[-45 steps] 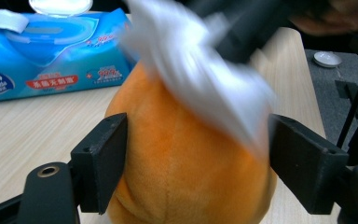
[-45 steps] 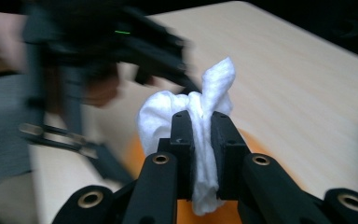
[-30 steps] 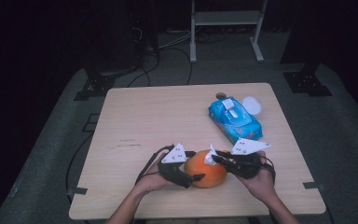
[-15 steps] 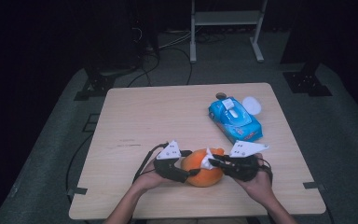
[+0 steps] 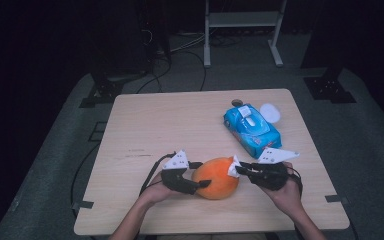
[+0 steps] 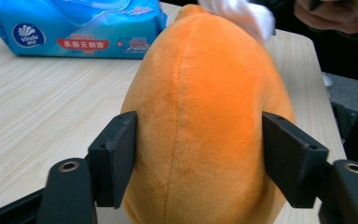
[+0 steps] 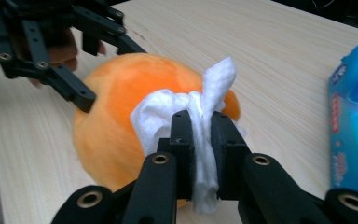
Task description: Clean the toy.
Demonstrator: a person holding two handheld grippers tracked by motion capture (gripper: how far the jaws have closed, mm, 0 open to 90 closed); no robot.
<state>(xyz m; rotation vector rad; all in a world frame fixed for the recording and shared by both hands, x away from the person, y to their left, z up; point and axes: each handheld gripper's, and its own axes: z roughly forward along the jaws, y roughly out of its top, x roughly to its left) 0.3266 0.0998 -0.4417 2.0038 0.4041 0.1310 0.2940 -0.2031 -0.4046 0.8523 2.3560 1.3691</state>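
Left gripper (image 5: 196,183) clamps the orange plush (image 5: 216,177) at the table's near edge; right gripper (image 7: 201,131) pinches a wipe (image 7: 186,109) against it. Judgement: hold plush steady, wipe lightly.

Blue wet-wipe pack (image 5: 252,129) on wooden table (image 5: 170,120), white lid (image 5: 269,112) just beside.

We see our left gripper (image 6: 198,163) clamping the orange plush toy (image 6: 205,121) on both sides, white wipe (image 6: 242,14) at its far end, blue wipes pack (image 6: 79,28) beyond on the worktop (image 6: 37,107).
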